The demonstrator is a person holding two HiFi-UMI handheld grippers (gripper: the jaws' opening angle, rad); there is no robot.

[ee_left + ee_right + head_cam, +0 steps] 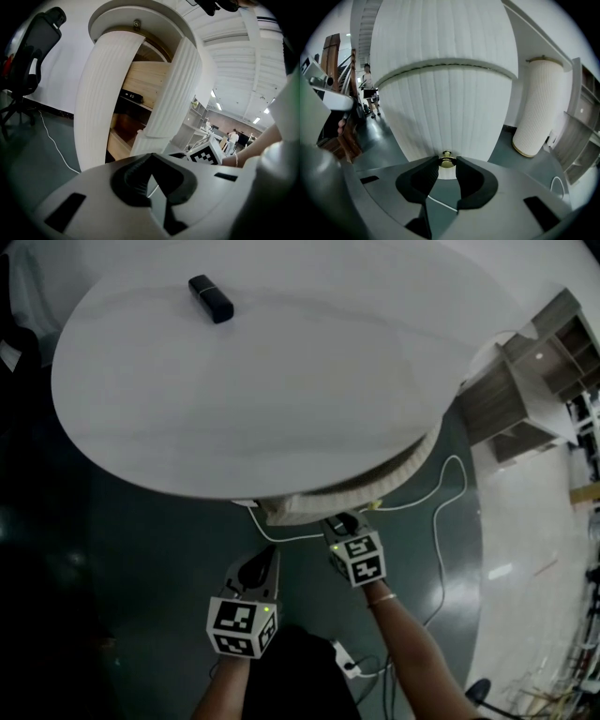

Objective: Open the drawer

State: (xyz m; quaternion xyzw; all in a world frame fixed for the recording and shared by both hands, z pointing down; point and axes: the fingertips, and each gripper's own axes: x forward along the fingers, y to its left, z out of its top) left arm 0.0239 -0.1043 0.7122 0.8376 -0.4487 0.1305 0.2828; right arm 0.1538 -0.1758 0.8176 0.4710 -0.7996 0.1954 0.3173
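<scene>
**Position.** The drawer (314, 507) sat under the round counter (281, 409). In the head view its ribbed white front (445, 103) projected just past the counter edge.

**Right tool.** The right tool (447, 164) was clenched on the brass knob (446, 160) low on that front, with one jaw on either side of it.

**Left tool.** The left tool (150, 158) hung near the right one, apart from the drawer. Its jaws were together with nothing between them.

**Opening.** In the left gripper view the ribbed base stood open, and a wooden interior (143, 82) was exposed.

**Status, as judged.**
- Done: the grasp was made and the drawer was partly out.
- Remaining: draw the knob further out until the opening is full, then release.
- The limit of the drawer's travel could not be told.

**Other items.** A black device (211, 298) lay on the counter top, well apart from the drawer and not involved.
</scene>
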